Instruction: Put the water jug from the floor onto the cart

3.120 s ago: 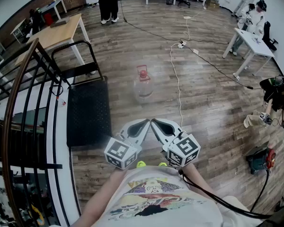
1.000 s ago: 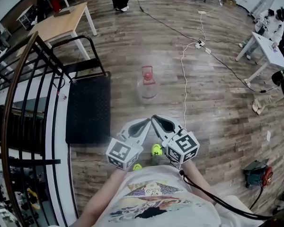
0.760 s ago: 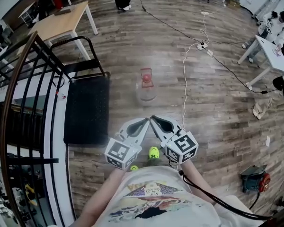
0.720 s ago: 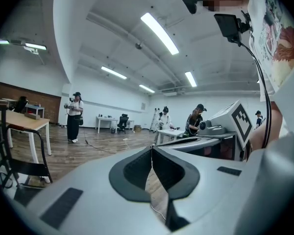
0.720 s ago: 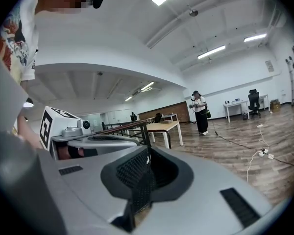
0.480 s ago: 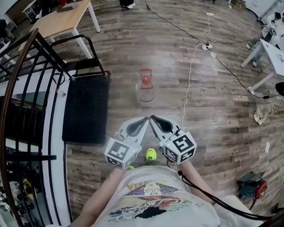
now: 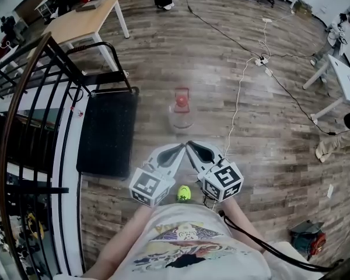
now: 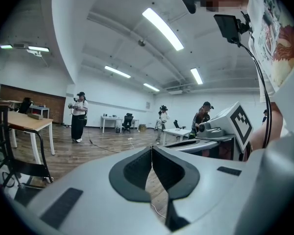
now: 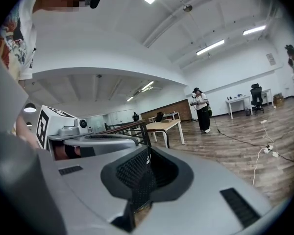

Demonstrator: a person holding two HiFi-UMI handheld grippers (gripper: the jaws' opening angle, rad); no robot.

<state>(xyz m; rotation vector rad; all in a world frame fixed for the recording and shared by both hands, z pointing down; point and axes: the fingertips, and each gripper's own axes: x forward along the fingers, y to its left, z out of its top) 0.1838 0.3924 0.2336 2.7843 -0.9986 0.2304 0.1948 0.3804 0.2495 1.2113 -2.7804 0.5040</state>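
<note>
A brown wood-plank floor (image 7: 280,127) is seen stretching across the room, bordered on the left by a black metal railing with a brown handrail (image 7: 23,115). Next to that railing a flat black platform cart with a black tubular handle (image 7: 108,133) is parked on the floor, its deck bare. Beyond the cart's handle end, a light wooden tabletop on white legs (image 7: 81,19) is placed. The clear plastic water jug with a red cap and red handle (image 7: 181,112) is stood upright on the floor, near the cart's right edge but apart from it, and just beyond the tips of both tools. The left hand-held gripper (image 7: 179,150) is held with its jaws pressed together and nothing between them; the right hand-held gripper (image 7: 191,148) is likewise closed and empty, and the two tips are brought close to each other. A white cable (image 7: 236,109) is laid along the floor to the jug's right. A yellow-green shoe (image 7: 184,192) is glimpsed between the marker cubes.
</note>
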